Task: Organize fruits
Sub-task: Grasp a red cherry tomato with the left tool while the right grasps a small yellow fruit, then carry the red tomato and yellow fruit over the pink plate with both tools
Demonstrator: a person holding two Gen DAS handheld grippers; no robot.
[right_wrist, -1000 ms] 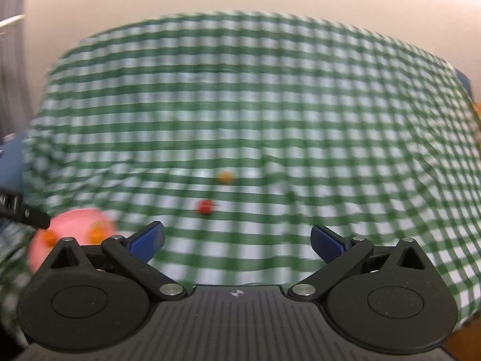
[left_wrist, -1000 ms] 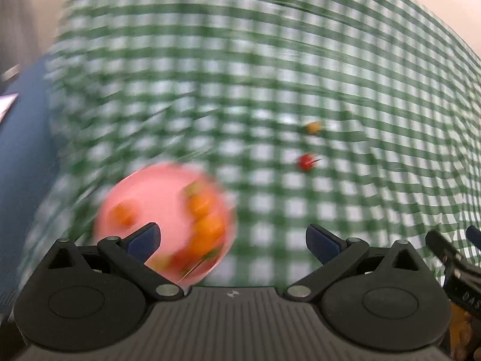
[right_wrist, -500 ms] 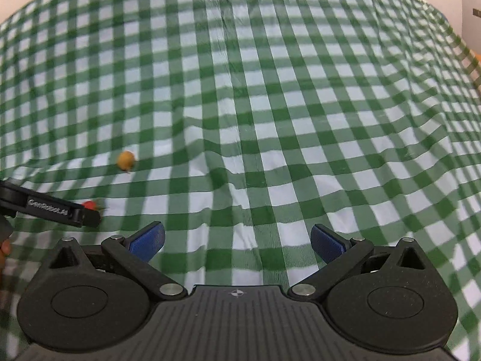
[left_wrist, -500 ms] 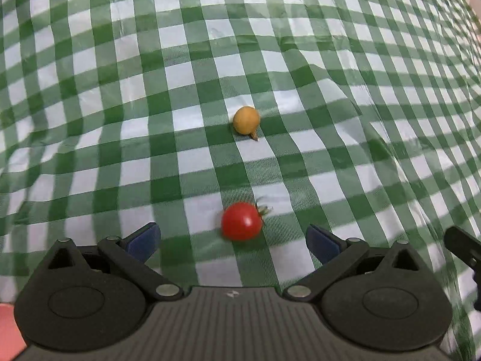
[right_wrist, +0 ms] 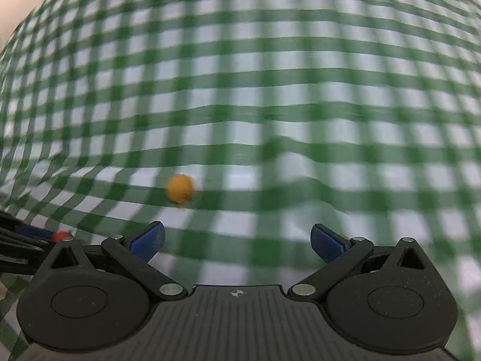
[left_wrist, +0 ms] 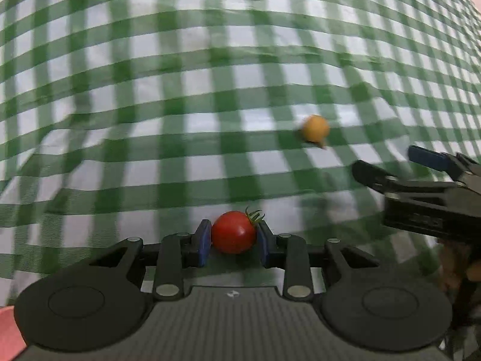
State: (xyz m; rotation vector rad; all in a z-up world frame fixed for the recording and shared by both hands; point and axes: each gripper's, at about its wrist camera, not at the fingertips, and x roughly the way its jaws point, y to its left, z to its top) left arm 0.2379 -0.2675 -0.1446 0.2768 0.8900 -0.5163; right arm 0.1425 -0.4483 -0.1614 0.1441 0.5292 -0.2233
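My left gripper (left_wrist: 233, 242) is shut on a red cherry tomato (left_wrist: 233, 232) with a green stem, held between its blue pads just above the green checked cloth. An orange cherry tomato (left_wrist: 315, 128) lies on the cloth farther off to the right. In the right wrist view the orange tomato (right_wrist: 180, 188) lies ahead and left of my right gripper (right_wrist: 237, 242), which is open and empty. The right gripper also shows in the left wrist view (left_wrist: 421, 180) at the right edge. The red tomato (right_wrist: 61, 235) peeks out at the far left of the right wrist view.
The green and white checked tablecloth (left_wrist: 180, 75) covers the whole table, with some wrinkles. A sliver of the pink plate (left_wrist: 9, 334) shows at the bottom left corner of the left wrist view.
My left gripper has closed on the red tomato, which lay free between its open fingers before. My right gripper has moved left toward the orange tomato and stays open.
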